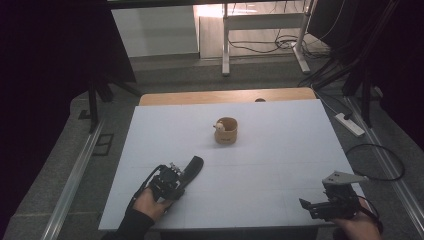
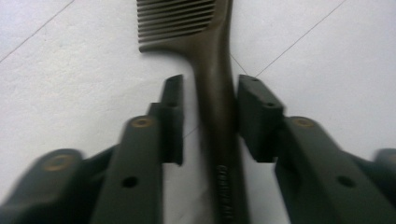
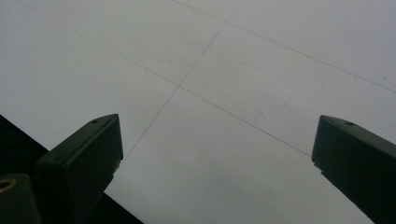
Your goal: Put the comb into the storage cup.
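Note:
A dark brown comb (image 2: pixel 212 60) lies flat on the white table, teeth pointing away from me. My left gripper (image 2: pixel 210 91) straddles its handle: the right jaw touches the handle and a thin gap shows at the left jaw, so it stands open around it. In the high view the comb (image 1: pixel 194 167) juts out up and right from the left gripper (image 1: pixel 175 176) at the front left. My right gripper (image 1: pixel 309 207) hovers at the front right corner; its jaws stand wide apart over bare table (image 3: pixel 219 121), holding nothing.
A tan cup (image 1: pixel 226 131) with a small pale object at its rim stands upright mid-table, well beyond the comb. The white table top (image 1: pixel 280 150) ends close to both hands at the front edge. Cables and a power strip (image 1: pixel 350 125) lie on the floor to the right.

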A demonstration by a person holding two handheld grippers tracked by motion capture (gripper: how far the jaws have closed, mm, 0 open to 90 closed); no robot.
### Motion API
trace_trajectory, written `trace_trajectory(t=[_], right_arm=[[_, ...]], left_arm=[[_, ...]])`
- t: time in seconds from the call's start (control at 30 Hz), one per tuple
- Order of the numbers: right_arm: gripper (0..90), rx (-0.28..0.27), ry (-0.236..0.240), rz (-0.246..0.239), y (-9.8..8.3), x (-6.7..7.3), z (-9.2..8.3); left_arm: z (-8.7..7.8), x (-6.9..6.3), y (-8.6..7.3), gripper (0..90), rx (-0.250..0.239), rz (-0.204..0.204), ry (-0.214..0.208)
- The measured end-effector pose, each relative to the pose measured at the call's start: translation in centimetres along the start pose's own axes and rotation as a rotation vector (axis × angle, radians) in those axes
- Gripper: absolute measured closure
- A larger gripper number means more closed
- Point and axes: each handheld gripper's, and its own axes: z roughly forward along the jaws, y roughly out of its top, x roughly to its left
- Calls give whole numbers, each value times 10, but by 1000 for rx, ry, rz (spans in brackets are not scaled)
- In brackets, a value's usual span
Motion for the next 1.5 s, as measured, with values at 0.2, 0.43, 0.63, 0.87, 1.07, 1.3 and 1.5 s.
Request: trace_trajectory(t=[0.2, 0.43, 0.63, 0.87, 1.07, 1.3, 1.5], right_arm=[[26, 1, 1, -1, 0, 0, 0], [26, 1, 1, -1, 0, 0, 0], [26, 1, 2, -1, 0, 0, 0], [26, 2, 2, -1, 0, 0, 0], [26, 3, 1, -1, 0, 0, 0], [26, 2, 1, -1, 0, 0, 0], [26, 2, 1, -1, 0, 0, 0]], left_arm=[[0, 3, 1, 718, 5, -26, -24], [0, 6, 0, 720, -1, -41, -42], [-1, 8, -1, 720, -10, -56, -56], [-4, 8, -1, 720, -41, -53, -85], [-8, 9, -2, 720, -73, -58, -101], [-12, 9, -3, 720, -110, -54, -108], [-16, 8, -3, 720, -131, -44, -106]])
